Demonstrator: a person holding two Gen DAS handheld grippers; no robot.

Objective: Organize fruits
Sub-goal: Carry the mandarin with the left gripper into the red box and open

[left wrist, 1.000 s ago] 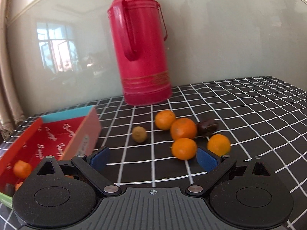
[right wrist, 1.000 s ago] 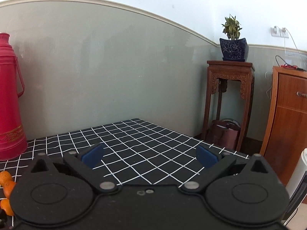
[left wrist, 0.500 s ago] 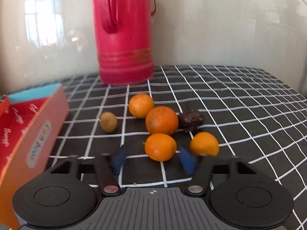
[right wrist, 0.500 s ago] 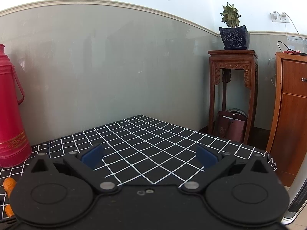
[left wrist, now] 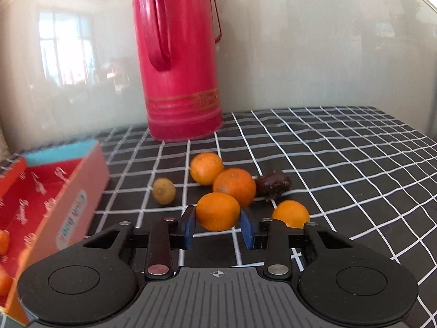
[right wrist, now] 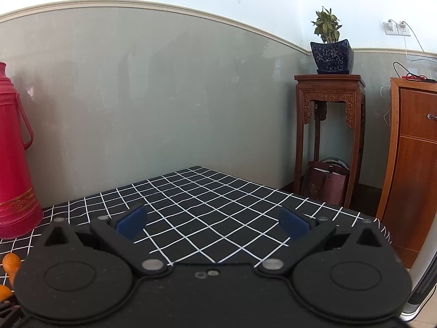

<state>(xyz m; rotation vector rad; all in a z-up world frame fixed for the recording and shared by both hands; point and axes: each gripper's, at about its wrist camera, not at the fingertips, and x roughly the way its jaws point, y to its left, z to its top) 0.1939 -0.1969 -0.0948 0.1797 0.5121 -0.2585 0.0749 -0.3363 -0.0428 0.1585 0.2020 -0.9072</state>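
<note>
Left tool [left wrist: 218,225] just closing — pads [left wrist: 188,225] against orange [left wrist: 218,211].

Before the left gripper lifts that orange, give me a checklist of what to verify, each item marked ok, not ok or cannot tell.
1. Nearest orange sits between the left gripper pads, whose jaws have just been closing on it: ok.
2. Pads firmly pressing both sides of it: cannot tell; they look to be at its skin.
3. Neighbours clear of the lift: not ok; the larger orange sits right behind, perhaps touching.
4. Red box open with room for fruit: ok.
5. Right gripper open, empty, away from the fruit: ok.
6. Red thermos off the path to the box: ok.
</note>
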